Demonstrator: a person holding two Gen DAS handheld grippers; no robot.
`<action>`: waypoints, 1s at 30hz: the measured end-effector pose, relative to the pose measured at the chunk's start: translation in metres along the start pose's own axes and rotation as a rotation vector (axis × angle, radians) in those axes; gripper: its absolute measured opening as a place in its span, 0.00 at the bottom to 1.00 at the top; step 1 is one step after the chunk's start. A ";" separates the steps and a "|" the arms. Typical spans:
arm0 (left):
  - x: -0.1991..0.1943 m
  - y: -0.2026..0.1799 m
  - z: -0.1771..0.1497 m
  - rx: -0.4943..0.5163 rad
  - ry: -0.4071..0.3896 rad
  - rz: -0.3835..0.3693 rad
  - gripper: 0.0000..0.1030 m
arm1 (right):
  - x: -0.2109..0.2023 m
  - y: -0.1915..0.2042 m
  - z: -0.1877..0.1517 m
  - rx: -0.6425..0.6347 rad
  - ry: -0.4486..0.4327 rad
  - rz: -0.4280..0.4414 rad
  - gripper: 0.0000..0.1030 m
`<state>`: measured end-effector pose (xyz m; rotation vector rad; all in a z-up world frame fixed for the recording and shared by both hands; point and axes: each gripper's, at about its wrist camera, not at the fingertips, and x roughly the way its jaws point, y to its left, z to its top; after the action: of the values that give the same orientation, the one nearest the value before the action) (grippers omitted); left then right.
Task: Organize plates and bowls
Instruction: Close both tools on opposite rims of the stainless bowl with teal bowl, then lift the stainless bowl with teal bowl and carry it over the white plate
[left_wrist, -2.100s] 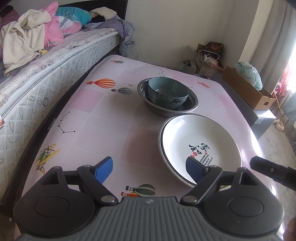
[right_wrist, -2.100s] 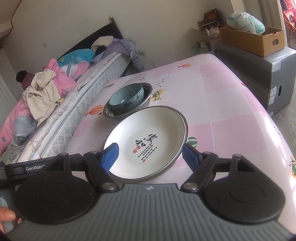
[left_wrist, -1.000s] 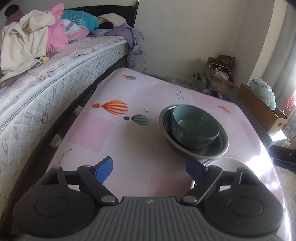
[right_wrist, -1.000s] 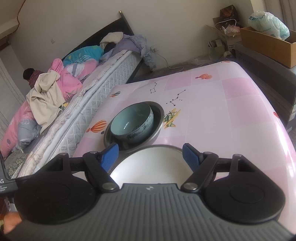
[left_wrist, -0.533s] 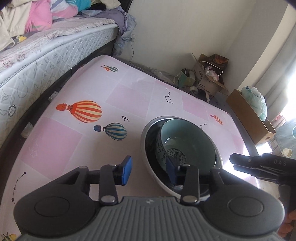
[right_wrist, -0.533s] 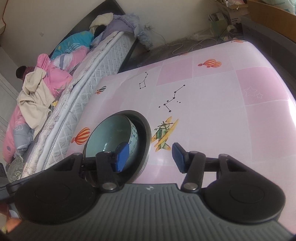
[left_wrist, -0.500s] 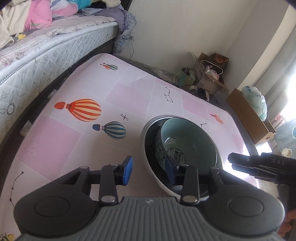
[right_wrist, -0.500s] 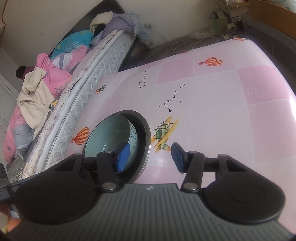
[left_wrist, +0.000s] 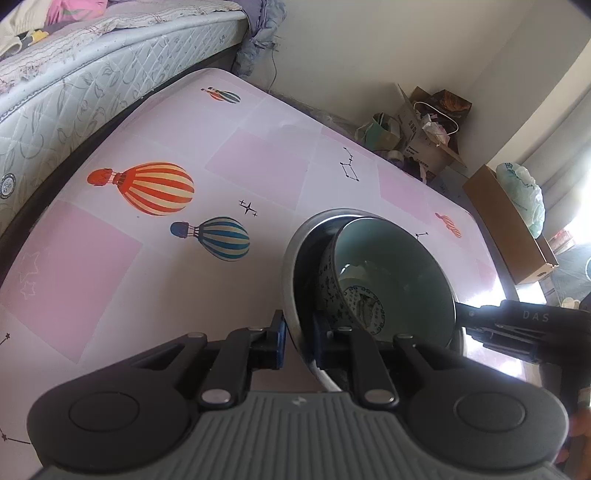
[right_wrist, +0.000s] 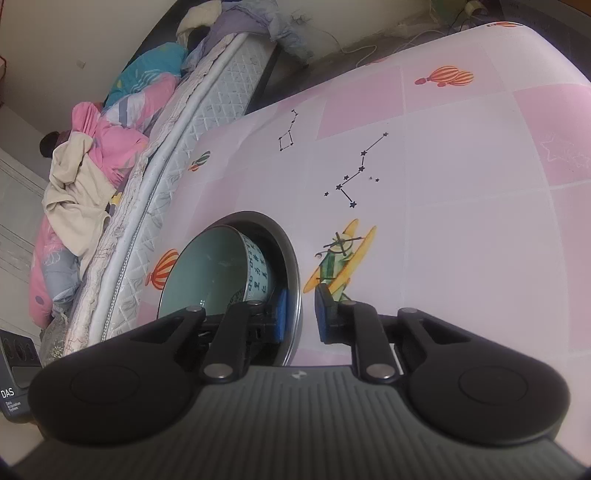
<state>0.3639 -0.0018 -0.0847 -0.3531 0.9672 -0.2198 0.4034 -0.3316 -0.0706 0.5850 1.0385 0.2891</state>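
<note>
A metal basin stands on the pink table with a teal patterned bowl inside it. My left gripper straddles the basin's near left rim; its jaws are closing, and the blue pads press on the rim from inside and outside. In the right wrist view, my right gripper grips the basin at the opposite rim in the same way, jaws closing, one pad inside beside the bowl. The right gripper also shows at the basin's far right side. A white plate's edge peeks out just below the basin.
The table has a pink cloth printed with balloons. A bed with a quilted mattress runs along its left side, with piled clothes on it. Cardboard boxes and bags sit on the floor beyond the far right corner.
Both grippers moved forward and down, from over the white plate to the metal basin. Their jaws went from wide open to shut on opposite sides of its rim.
</note>
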 end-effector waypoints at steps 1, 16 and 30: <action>0.001 0.000 0.001 0.000 0.001 0.002 0.14 | 0.002 0.001 0.001 -0.004 0.001 -0.001 0.12; 0.007 -0.004 0.001 0.011 -0.038 0.033 0.12 | 0.016 0.008 -0.001 -0.071 -0.022 -0.004 0.07; -0.009 -0.010 0.003 0.018 -0.078 0.024 0.13 | 0.005 0.018 -0.005 -0.126 -0.057 -0.014 0.09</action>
<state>0.3608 -0.0075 -0.0721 -0.3307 0.8915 -0.1911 0.4019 -0.3133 -0.0655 0.4691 0.9617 0.3213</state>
